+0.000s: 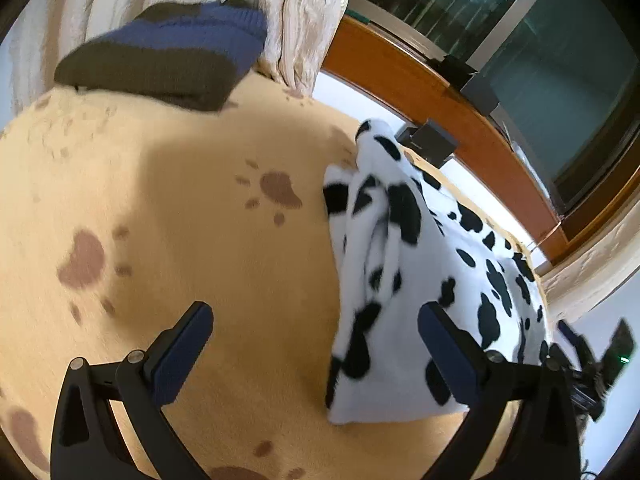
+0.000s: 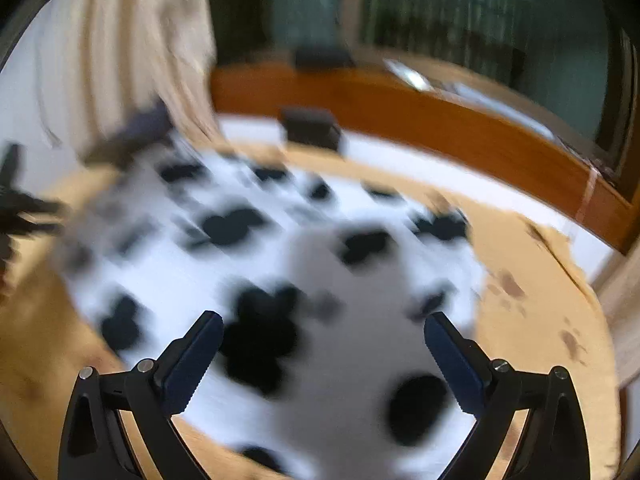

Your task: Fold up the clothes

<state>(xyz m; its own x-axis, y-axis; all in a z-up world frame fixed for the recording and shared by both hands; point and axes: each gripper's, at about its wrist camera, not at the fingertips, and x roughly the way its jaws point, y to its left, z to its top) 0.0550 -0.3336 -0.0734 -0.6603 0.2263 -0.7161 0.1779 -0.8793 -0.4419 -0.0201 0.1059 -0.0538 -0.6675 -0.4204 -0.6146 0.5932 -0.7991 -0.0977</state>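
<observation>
Left wrist view: my left gripper (image 1: 316,320) hangs with fingers spread wide and empty above the tan paw-print blanket (image 1: 180,208). The cow-print garment (image 1: 400,280) lies bunched on that blanket, its near edge between my fingers. A blue-and-black knit (image 1: 168,52) sits at the blanket's far edge. Right wrist view, badly blurred: my right gripper (image 2: 324,324) also seems spread, over the cow-print garment (image 2: 280,248).
</observation>
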